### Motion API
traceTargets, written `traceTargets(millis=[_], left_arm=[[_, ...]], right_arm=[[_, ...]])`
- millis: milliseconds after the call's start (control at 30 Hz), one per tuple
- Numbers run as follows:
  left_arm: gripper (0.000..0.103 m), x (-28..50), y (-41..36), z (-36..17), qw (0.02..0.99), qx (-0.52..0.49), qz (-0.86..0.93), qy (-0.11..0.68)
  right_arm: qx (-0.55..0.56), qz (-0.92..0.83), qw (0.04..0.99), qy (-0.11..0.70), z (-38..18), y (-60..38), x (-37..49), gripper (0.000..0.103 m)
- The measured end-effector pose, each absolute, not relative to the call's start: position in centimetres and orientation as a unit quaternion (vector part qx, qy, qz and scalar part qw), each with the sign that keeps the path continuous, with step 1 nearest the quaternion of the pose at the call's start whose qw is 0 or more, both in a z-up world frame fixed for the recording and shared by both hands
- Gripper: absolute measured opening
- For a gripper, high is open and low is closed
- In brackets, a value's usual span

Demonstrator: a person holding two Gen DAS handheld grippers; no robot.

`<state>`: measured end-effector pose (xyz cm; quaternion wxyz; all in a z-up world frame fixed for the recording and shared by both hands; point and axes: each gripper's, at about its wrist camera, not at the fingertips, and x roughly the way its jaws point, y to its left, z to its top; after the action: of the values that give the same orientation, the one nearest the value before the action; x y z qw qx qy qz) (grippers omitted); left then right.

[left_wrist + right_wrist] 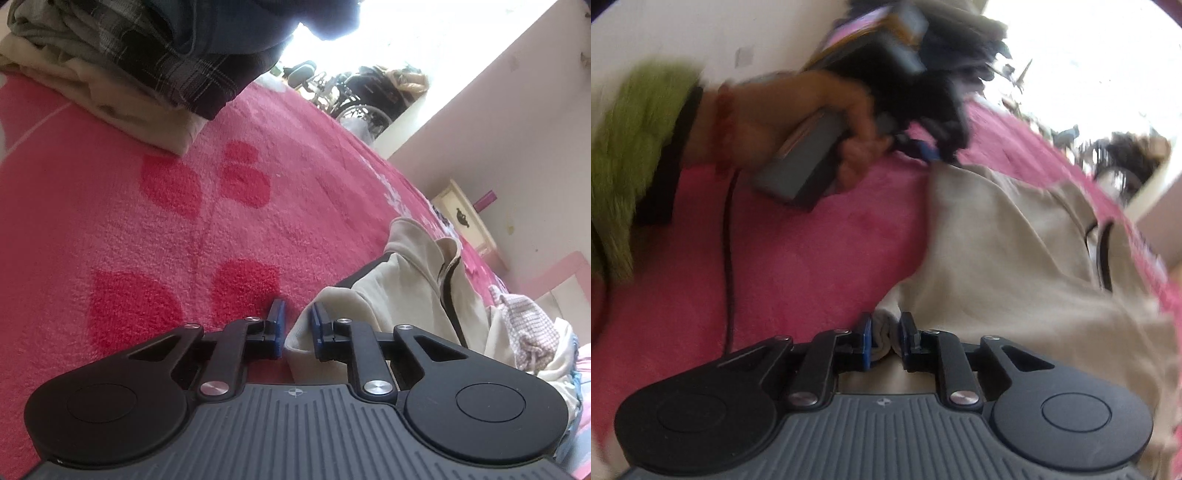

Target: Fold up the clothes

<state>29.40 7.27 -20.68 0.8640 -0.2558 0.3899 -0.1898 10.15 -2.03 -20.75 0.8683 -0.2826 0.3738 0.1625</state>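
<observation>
A beige fleece garment (406, 295) with a dark zip lies on the pink blanket (147, 240). My left gripper (298, 325) has its blue pads close together on a folded edge of that garment. In the right wrist view the same beige garment (1015, 258) spreads out to the right over the pink blanket (812, 258). My right gripper (885, 332) is shut on a bunched hem at its near edge. Blurred, the left gripper (923, 151) sits at the garment's far corner, held by a hand (798, 118) in a green sleeve (635, 147).
A pile of folded clothes (129, 55), plaid on cream, sits at the back left. A chequered cloth (528, 325) lies crumpled at the right. A cream nightstand (465, 218) stands by the wall. A dark cable (729, 258) trails over the blanket.
</observation>
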Motion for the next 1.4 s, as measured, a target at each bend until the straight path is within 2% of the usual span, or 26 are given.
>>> traceTargets(millis=[133,267,333,433,500,533,567,700,800,833,867,900,967,1033,1100,1167,1233,1333,1400], left_arm=[[0.016,28.7,7.9,-18.0,0.879,-0.255,-0.186,0.359],[0.021,26.9,7.4,-13.5,0.879,-0.225,-0.264,0.327],[0.022,26.5,5.9,-13.1,0.853,-0.200,-0.316,0.363],[0.022,26.0,3.2,-15.2,0.797,-0.175,-0.374,0.441],[0.022,25.9,1.9,-17.0,0.802,-0.126,-0.343,0.472],[0.014,25.9,1.3,-17.9,0.804,-0.102,-0.329,0.486],[0.009,25.9,1.4,-18.3,0.811,-0.093,-0.324,0.479],[0.009,26.9,2.5,-18.4,0.806,-0.124,-0.313,0.488],[0.009,26.9,3.2,-19.0,0.802,-0.135,-0.313,0.490],[0.009,26.9,2.6,-18.7,0.802,-0.134,-0.313,0.491],[0.009,27.0,2.4,-18.7,0.801,-0.135,-0.314,0.491],[0.009,27.0,2.4,-18.7,0.801,-0.137,-0.314,0.492],[0.009,27.1,2.6,-18.6,0.798,-0.141,-0.316,0.493],[0.009,27.1,2.6,-18.5,0.794,-0.148,-0.318,0.496],[0.012,27.0,2.6,-18.1,0.796,-0.149,-0.318,0.494],[0.022,26.5,2.5,-17.2,0.807,-0.137,-0.317,0.479],[0.025,25.2,2.1,-15.3,0.824,-0.112,-0.336,0.442],[0.032,22.2,0.5,-12.7,0.810,-0.073,-0.428,0.395],[0.034,19.6,-1.1,-11.9,0.795,-0.031,-0.478,0.374]], right_arm=[[-0.279,0.146,0.879,0.359,-20.0,-1.7,9.2,0.030],[-0.186,0.138,0.912,0.338,-16.8,-4.1,8.0,0.032],[-0.149,0.124,0.925,0.325,-15.4,-5.6,7.4,0.031],[-0.099,0.085,0.941,0.312,-13.9,-8.6,7.8,0.030],[-0.072,0.049,0.948,0.305,-13.3,-10.8,8.2,0.030],[-0.062,0.032,0.951,0.302,-13.2,-11.8,8.6,0.031],[-0.052,0.018,0.953,0.299,-13.1,-12.9,8.9,0.030],[-0.004,-0.011,0.953,0.302,-13.8,-17.4,10.3,0.030],[0.035,-0.042,0.933,0.355,-16.9,-21.3,12.4,0.029],[0.048,-0.067,0.918,0.387,-18.5,-22.7,13.2,0.022],[0.077,-0.071,0.916,0.387,-19.3,-24.2,13.1,0.022],[0.093,-0.073,0.917,0.380,-18.7,-24.7,12.7,0.018],[0.118,-0.081,0.920,0.365,-17.1,-25.4,11.7,0.022],[0.163,-0.084,0.913,0.364,-16.3,-26.1,10.6,0.021],[0.237,-0.080,0.890,0.382,-16.6,-26.6,9.5,0.021],[0.309,-0.075,0.861,0.397,-17.0,-27.1,8.3,0.026],[0.380,-0.070,0.826,0.410,-17.4,-27.7,7.2,0.033],[0.476,-0.061,0.771,0.419,-18.2,-28.2,5.5,0.033],[0.498,-0.054,0.758,0.418,-19.0,-27.9,5.1,0.034]])
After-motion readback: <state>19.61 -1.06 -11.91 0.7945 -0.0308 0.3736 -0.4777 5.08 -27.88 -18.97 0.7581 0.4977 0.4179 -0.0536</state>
